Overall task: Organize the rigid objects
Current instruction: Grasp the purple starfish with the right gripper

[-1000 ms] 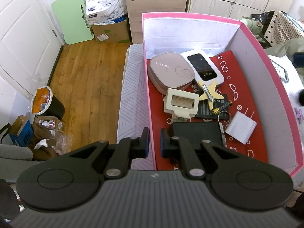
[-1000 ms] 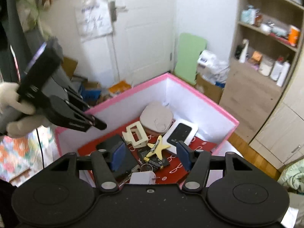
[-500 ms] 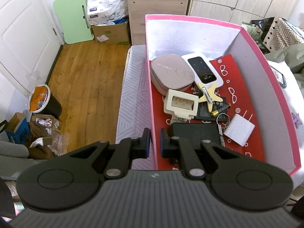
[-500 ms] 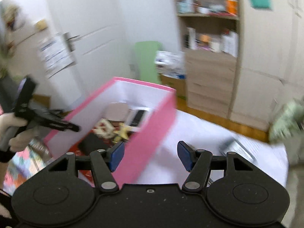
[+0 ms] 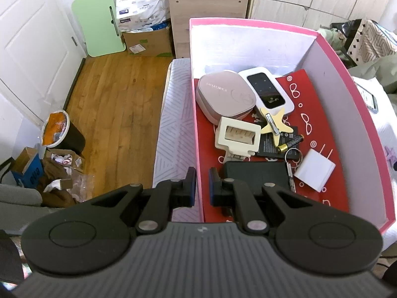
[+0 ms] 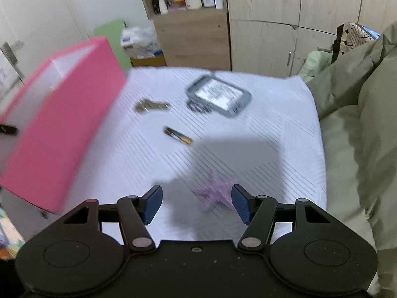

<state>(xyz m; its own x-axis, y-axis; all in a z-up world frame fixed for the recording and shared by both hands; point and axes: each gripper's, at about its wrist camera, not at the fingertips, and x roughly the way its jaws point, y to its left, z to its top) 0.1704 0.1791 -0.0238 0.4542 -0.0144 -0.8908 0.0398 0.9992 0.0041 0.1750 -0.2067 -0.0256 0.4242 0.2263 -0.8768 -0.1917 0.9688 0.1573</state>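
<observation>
The left tongs [image 5: 200,183] are clamped on the near left wall of the pink box [image 5: 357,104], one finger outside and one inside. The box holds a dusty-pink case [image 5: 225,96], a wifi router [image 5: 269,90], a cream holder [image 5: 238,137] and a black pouch [image 5: 255,175]. The right tongs [image 6: 197,203] hang wide open over the bed [image 6: 273,124], with a blurred purple item [image 6: 215,193] between the fingers; a battery [image 6: 177,135], keys [image 6: 150,105] and a grey device [image 6: 218,95] lie further out on the cover.

Black tongs [image 6: 196,203] with blue pads [image 6: 151,204], 2 silver pivot screws.
</observation>
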